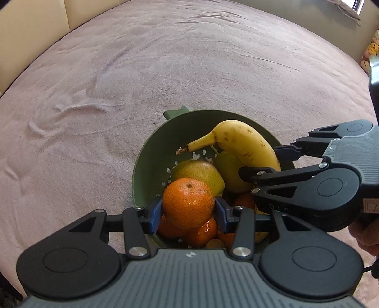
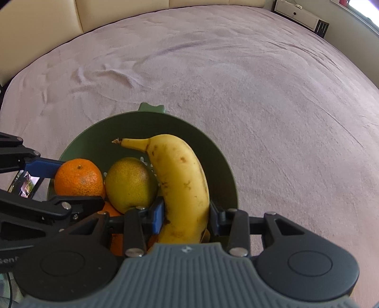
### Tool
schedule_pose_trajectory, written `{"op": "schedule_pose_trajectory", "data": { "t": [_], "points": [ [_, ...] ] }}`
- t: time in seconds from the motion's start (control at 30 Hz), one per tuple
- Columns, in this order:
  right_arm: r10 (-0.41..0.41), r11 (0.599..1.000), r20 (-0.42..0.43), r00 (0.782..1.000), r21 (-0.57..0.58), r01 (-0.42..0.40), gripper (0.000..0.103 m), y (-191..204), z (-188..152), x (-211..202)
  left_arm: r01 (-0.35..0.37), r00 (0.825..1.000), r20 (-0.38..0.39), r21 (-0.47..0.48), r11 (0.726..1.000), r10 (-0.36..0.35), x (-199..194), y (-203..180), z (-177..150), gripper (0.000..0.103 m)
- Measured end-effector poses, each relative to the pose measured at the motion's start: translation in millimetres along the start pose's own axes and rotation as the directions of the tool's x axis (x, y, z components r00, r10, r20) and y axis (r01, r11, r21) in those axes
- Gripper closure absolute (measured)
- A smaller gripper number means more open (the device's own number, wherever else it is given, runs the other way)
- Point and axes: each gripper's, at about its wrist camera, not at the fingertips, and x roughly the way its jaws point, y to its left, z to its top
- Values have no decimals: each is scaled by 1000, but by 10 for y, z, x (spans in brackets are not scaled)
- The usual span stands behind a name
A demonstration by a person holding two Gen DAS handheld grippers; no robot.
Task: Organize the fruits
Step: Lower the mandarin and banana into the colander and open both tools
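Note:
A dark green colander bowl [image 1: 146,151] sits on a pink bedspread and holds fruit. My left gripper [image 1: 188,213] is shut on a mandarin orange [image 1: 188,201] above the bowl's near side; the same orange shows in the right wrist view [image 2: 79,177]. My right gripper [image 2: 187,215] is shut on a yellow banana [image 2: 180,180], which also shows in the left wrist view [image 1: 241,139]. Two green-yellow pears [image 1: 196,171] lie in the bowl, one seen in the right wrist view [image 2: 130,182]. More mandarins [image 1: 201,233] lie underneath, partly hidden.
The pink bedspread [image 1: 165,71] spreads wide around the bowl [image 2: 220,161]. A beige headboard [image 2: 118,14] runs along the far edge. A white shelf unit [image 2: 300,14] stands far right. A phone [image 2: 26,183] lies left of the bowl. Plush toys [image 1: 369,54] sit at the right.

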Motion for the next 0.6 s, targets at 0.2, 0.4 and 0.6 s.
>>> {"op": "schedule_pose_trajectory", "data": {
  "t": [0.2,0.4,0.6],
  "points": [
    [0,1000,2,1000,9,0,66,-1,-16,-17,-5,1000,-2,7,1000,5,5,-17,-8,50],
    [-7,1000,15,1000,4,7,60,-1,-38,-120,2,1000,-10,25,1000,-2,-41,-40,-25,50],
    [-43,999,45,998,5,43,53,-12,-127,-254,39,999,-30,77,996,-37,-54,-133,-60,52]
  ]
}}
